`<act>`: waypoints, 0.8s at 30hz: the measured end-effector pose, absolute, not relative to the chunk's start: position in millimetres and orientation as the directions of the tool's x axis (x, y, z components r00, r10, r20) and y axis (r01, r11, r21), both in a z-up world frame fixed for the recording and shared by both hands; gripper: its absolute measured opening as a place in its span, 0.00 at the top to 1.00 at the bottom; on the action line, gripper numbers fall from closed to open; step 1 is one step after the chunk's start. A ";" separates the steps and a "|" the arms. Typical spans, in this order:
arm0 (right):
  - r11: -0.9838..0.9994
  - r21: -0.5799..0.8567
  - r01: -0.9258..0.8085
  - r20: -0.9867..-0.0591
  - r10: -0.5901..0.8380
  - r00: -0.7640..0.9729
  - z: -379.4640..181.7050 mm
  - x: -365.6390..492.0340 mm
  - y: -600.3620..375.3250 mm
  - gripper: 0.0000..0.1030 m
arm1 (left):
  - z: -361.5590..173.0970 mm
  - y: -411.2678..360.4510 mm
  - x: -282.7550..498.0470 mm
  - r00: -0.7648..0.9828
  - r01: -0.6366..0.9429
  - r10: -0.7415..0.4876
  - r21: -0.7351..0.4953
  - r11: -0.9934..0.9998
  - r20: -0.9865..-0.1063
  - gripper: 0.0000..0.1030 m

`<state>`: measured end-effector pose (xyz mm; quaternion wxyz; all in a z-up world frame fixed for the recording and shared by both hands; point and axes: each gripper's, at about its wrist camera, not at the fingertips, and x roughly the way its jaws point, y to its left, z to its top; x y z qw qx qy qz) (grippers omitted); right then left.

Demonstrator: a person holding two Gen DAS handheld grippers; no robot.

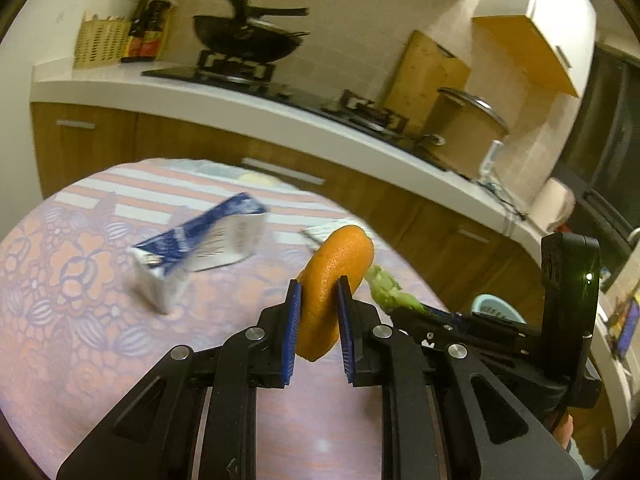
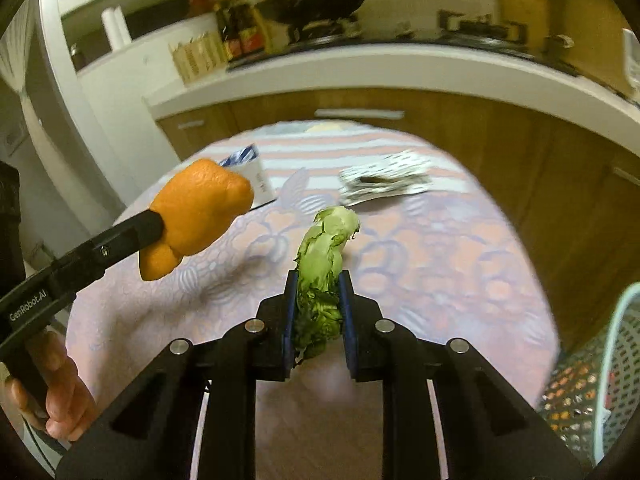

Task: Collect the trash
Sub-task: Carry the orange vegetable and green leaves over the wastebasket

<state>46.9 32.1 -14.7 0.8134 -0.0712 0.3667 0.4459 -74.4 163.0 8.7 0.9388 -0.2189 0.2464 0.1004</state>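
Your round counter (image 2: 460, 264), under its floral pink-and-lilac cloth, sits before kitchen cabinets and a stove with a wok. The pale mesh bin (image 2: 616, 364) waits at 4 o'clock in the right view. Left on the cloth, I judge: the blue-white carton (image 1: 200, 248) at 10 o'clock and a crumpled wrapper (image 2: 384, 180) at 1 o'clock. Your left tongs (image 1: 319, 312) are clamped on the orange peel (image 1: 336, 280), your right tongs (image 2: 318, 312) on the lettuce scrap (image 2: 324, 256), both lifted, neither binned yet.

Black wok (image 1: 248, 38) on black gas hob (image 1: 224, 74), upper centre; tan lidded pot (image 1: 466, 128) right; woven cream basket (image 1: 102, 42) upper left.
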 end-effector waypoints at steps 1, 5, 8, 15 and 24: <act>0.600 0.212 -0.771 -0.648 0.677 0.349 -9.1 47.3 20.3 0.84 | 10.7 157.7 -72.9 0.862 -0.285 0.071 -0.362 0.887 -0.502 0.84; 0.636 0.207 -0.743 -0.611 0.678 0.410 8.3 51.4 -15.7 0.84 | 22.1 125.8 -59.0 0.873 -0.226 0.026 -0.357 0.906 -0.486 0.84; 0.667 0.203 -0.717 -0.579 0.673 0.461 21.7 56.0 -47.9 0.84 | 29.6 103.9 -46.0 0.878 -0.179 -0.017 -0.361 0.915 -0.478 0.84; 0.772 0.147 -0.619 -0.524 0.591 0.613 40.3 67.3 -124.3 0.84 | 41.5 31.2 -0.6 0.868 -0.041 -0.143 -0.357 0.933 -0.475 0.84; 0.890 0.113 -0.442 -0.524 0.431 0.735 29.2 93.0 -222.4 0.84 | 31.1 -52.6 66.8 0.821 0.082 -0.261 -0.348 0.934 -0.508 0.84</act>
